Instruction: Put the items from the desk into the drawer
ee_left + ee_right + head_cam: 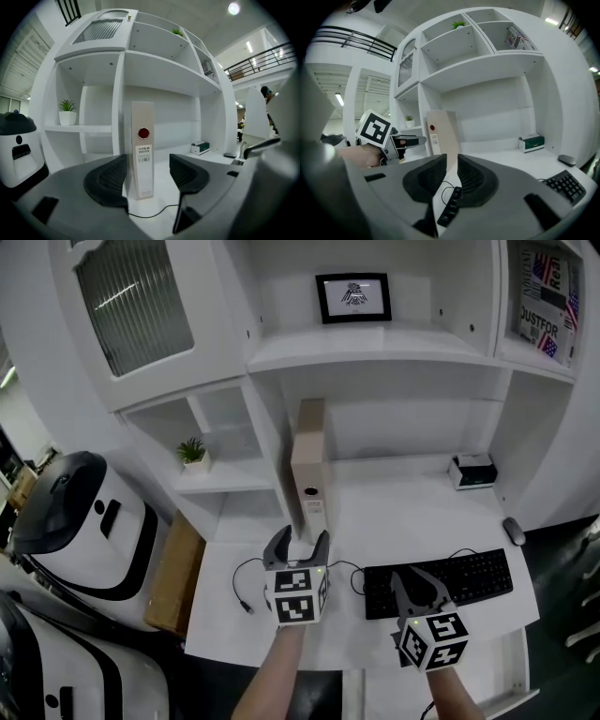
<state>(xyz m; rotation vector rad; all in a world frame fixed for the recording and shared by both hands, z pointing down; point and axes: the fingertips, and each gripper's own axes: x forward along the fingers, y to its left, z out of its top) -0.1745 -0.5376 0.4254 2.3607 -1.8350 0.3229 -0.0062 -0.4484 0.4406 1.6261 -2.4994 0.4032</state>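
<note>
Binder (309, 465) stands upright on the desk (412, 512) beside the shelf divider; it is beige, with a red dot and a label on its spine. A shelf compartment to the left holds a small plant (193, 454). The left gripper (302, 540) is just in front of the binder, jaws wide apart and empty. The right gripper (415, 579), its jaws a narrow gap apart with nothing between them, is over the keyboard (450, 579). A box (472, 471) and a mouse (513, 531) lie to the right.

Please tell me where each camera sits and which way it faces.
Head view: above the desk, facing steeply down; shows forearms, left tongs, right tongs.
Left gripper view: on the left tongs, facing level at the binder beyond its open jaws.
Right gripper view: on the right tongs, facing binder and shelves; the left tongs show.
All three share the binder.
</note>
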